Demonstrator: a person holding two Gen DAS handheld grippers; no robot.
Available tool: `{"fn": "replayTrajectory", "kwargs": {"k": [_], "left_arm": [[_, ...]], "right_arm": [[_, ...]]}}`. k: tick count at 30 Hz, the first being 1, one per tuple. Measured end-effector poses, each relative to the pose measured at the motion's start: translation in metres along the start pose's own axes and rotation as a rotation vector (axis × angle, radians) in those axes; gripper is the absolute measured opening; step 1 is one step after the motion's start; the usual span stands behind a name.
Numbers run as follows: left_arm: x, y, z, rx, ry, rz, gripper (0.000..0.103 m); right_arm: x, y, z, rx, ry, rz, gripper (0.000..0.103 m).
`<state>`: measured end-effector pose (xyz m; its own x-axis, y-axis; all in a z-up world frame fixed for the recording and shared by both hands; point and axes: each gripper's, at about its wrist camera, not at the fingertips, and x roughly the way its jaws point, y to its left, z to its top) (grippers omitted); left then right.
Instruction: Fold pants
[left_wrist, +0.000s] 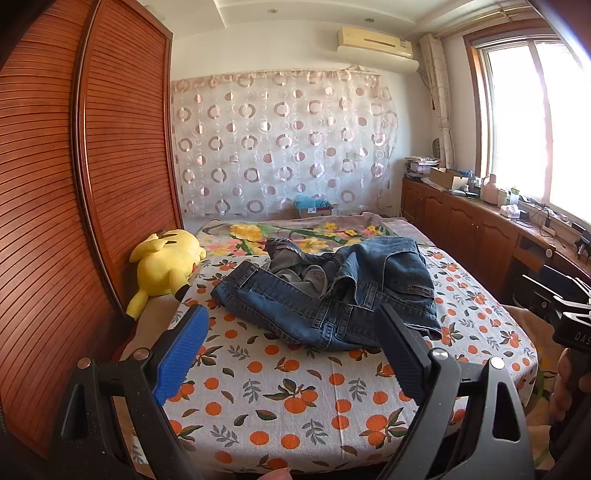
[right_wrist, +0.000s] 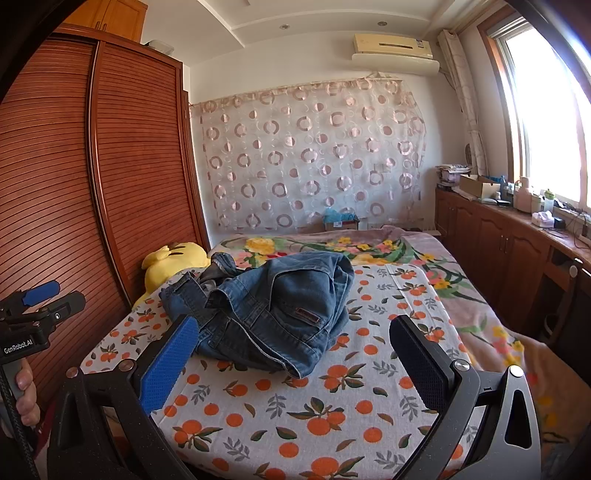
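The blue jeans (left_wrist: 325, 295) lie crumpled on the orange-print sheet (left_wrist: 295, 398), at 12 o'clock from both grippers. The left gripper (left_wrist: 291, 314) and right gripper (right_wrist: 295, 325) hover with jaws spread wide, gripping nothing. A cardboard box (left_wrist: 314, 211) beyond the bed holds something blue.

Both wrist views sit low at the bed's (left_wrist: 295, 406) near end, facing along it toward the curtained far wall. Left wrist view stands nearer the wardrobe (left_wrist: 55, 184) side, right wrist view nearer the window side. Shared: jeans (left_wrist: 332, 295), plush (right_wrist: 173, 262), orange-print sheet
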<state>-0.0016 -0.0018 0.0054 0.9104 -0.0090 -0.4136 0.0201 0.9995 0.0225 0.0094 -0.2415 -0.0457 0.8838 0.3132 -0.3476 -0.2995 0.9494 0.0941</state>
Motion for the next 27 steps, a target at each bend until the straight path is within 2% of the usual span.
{"fn": "replayTrajectory", "kwargs": {"k": [27], "left_arm": [[-0.0028, -0.0030, 0.0024, -0.002, 0.002, 0.001, 0.091]], "right_arm": [[0.0004, 0.0012, -0.0001, -0.003, -0.003, 0.001, 0.103]]}}
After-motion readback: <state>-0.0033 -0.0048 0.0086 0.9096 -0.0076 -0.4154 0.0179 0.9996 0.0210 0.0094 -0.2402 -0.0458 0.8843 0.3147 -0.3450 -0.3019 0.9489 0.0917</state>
